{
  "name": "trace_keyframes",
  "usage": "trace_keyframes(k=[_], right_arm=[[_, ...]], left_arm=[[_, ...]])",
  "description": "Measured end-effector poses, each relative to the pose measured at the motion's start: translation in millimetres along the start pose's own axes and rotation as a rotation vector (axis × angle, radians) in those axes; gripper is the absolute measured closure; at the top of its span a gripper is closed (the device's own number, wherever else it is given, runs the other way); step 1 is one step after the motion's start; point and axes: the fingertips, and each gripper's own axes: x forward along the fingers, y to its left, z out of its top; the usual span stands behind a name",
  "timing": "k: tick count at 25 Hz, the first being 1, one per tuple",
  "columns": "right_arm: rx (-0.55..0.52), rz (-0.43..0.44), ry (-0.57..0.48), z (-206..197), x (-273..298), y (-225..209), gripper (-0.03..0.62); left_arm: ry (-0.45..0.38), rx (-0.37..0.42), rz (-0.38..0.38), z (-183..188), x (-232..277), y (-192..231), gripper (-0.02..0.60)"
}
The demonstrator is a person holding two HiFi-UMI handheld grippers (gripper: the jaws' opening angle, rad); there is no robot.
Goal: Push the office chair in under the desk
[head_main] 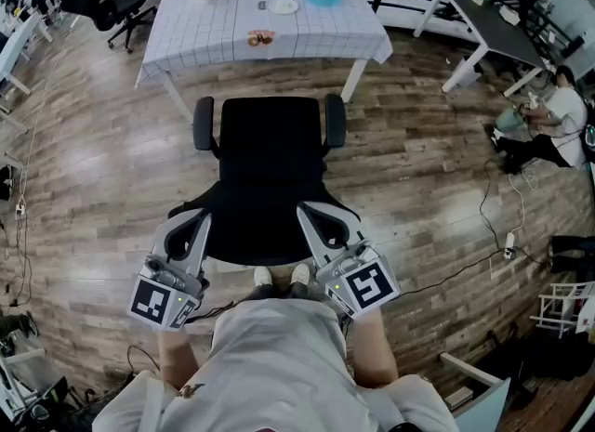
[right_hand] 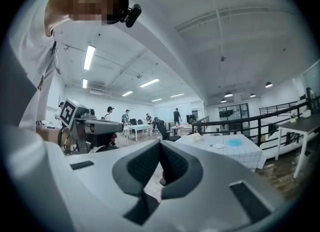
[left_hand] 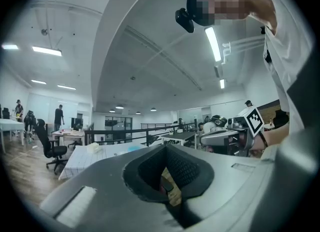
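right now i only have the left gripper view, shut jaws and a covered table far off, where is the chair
Observer: The office chair stands directly in front of you, seat towards the desk, with bare wood floor between them.
Operator: where are my two grippers on it
Observer: The left hand-held gripper is at the backrest's left side and the right hand-held gripper at its right side, both shut.
Operator: is it lined up with the desk
Observer: Roughly. The chair sits about midway between the desk's two near legs.
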Motion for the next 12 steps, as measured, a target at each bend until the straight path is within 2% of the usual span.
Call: trace_keyframes(k=[6,12], right_arm=[[-0.018,0.008,-0.007,0.1,-0.2,2.8,0.591],[-0.007,0.024,0.049,-3.4,-8.2,8.0,0.589]], left_arm=[[-0.05,-0.054,-0.02,2.6,-6.0,3.2,0.578],[-0.016,0.027,-0.056,1.4,-4.7,-7.2,0.578]])
